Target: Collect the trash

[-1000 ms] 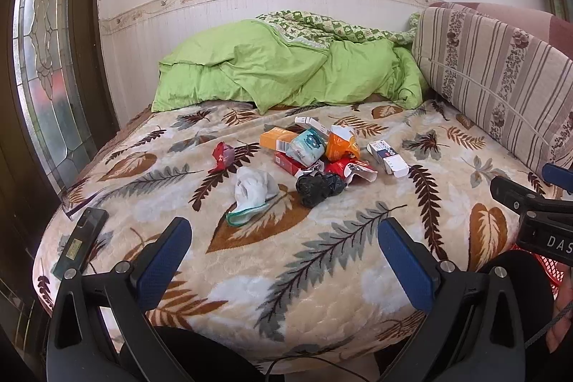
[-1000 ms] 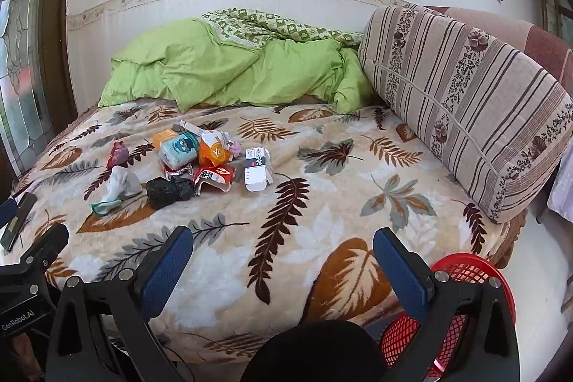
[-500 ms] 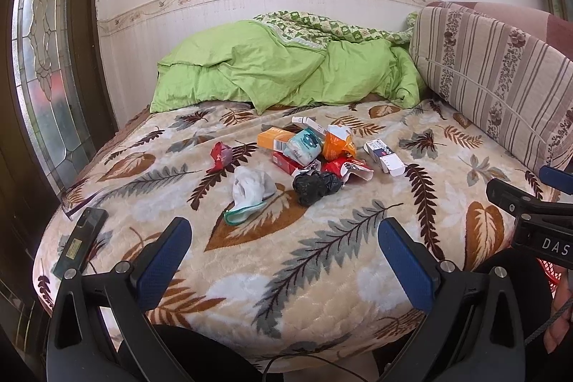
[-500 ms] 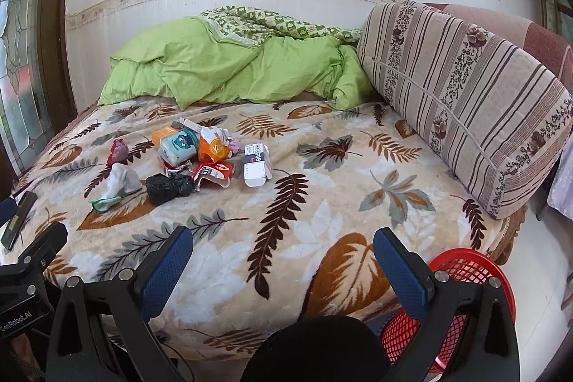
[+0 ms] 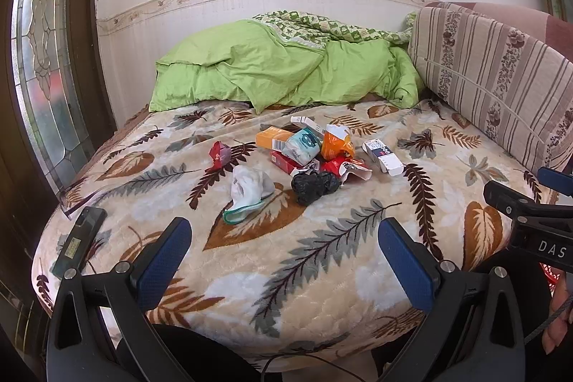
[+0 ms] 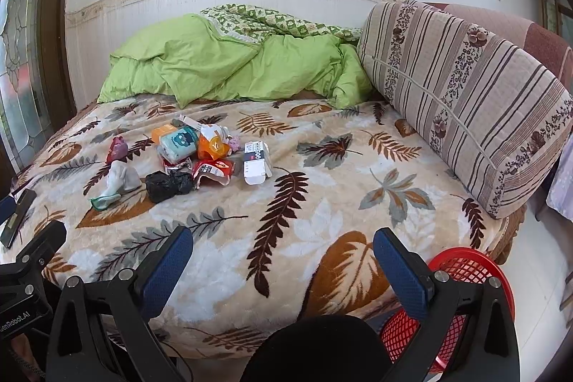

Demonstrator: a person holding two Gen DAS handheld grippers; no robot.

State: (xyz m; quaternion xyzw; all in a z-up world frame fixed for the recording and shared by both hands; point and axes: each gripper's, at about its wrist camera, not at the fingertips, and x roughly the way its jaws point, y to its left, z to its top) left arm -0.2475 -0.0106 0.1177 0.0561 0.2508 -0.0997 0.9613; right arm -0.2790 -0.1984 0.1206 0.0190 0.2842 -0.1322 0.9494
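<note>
Only right view shows red basket (image 6: 462, 271).

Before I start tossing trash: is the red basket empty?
Cannot tell. The red basket sits on the floor beside the bed, mostly hidden behind the right gripper; its inside isn't visible.

Right tool (image 5: 544, 238), seen in left wrist view: white letters "DAS", cut off by the frame edge.
Left tool (image 6: 21, 314), seen in right wrist view: "enRobot.AI", first letter cut off.
Trash packets on bed: print too small to read.
</note>
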